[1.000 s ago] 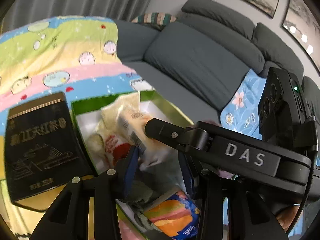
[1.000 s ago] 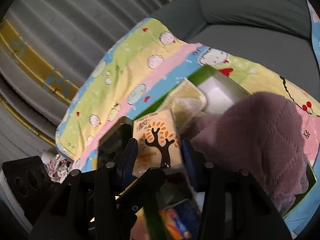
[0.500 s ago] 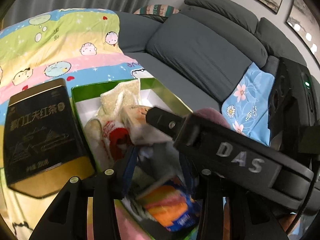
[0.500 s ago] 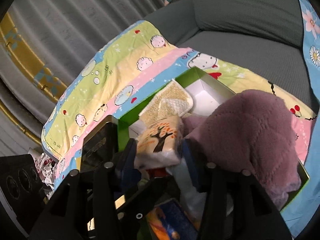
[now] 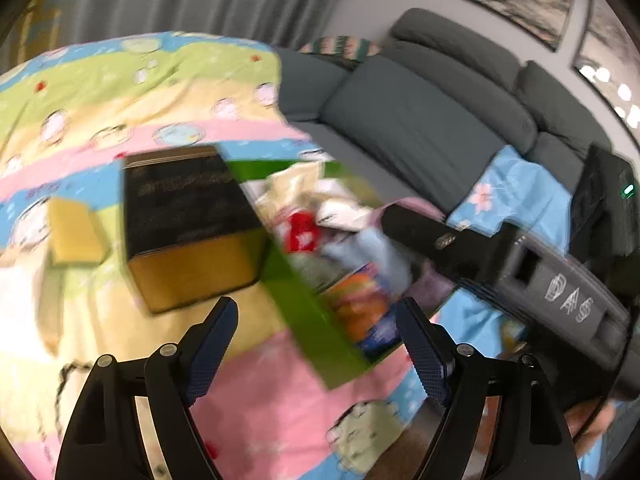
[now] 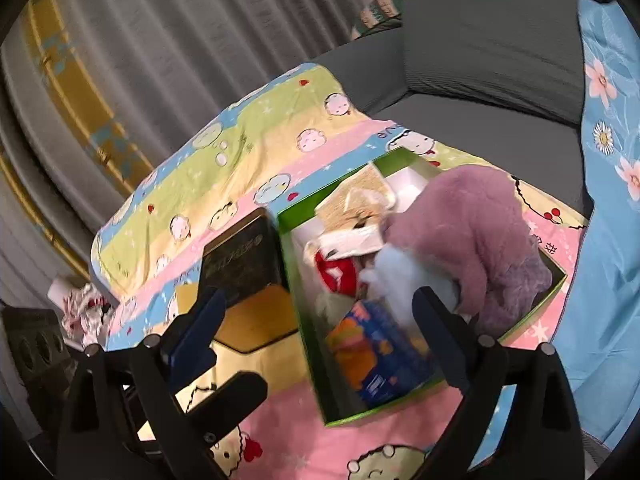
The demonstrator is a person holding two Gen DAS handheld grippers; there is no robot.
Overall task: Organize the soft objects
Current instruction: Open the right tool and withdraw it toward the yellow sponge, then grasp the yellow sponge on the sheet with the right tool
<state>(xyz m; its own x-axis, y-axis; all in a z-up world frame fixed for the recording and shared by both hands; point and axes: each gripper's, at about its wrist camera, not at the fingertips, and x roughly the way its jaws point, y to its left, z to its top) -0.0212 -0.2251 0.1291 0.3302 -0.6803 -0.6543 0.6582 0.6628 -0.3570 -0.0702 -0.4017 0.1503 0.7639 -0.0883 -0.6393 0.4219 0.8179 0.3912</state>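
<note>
**Both claws releasing above the green box, nothing gripped**

Left claw (image 5: 316, 344) and right claw (image 6: 316, 332): jaws opening on both, pads bare, nothing between them. Each hangs over the near end of the green box (image 6: 298, 300), pointing down at a slant.

Task items: the soft stuff sits inside the box. Mauve fluffy cloth (image 6: 472, 240) is heaped over the far-right wall, with a pale blue plush (image 6: 400, 280), a red-and-white soft item (image 6: 336, 272), a beige tissue pack (image 6: 356, 216) and an orange-blue packet (image 6: 376, 356) at the near end. A yellow sponge (image 5: 74, 232) lies outside on the cartoon blanket (image 5: 160, 92), left of the black-and-gold tin (image 5: 188, 220). Probably the next pick.

Doing this step well, as I judge it:
- Let the jaws get fully wide before pulling away, so fluff doesn't snag on a pad.
- Lift clear of the box wall first, then travel.
- Left claw is nearer the sponge. Come at it from above and pinch across its short sides.

Edges and room:
- Tin touches or nearly touches the box's left wall; no gap there to work in.
- The right tool's body crosses the left view close by, so the two crowd each other. Move one at a time.
- Box is nearly full; the mauve cloth overhangs the rim and could get dragged out.
- Open blanket to the left and in front is the best free space. Left view is motion-blurred, so small details there are uncertain.
</note>
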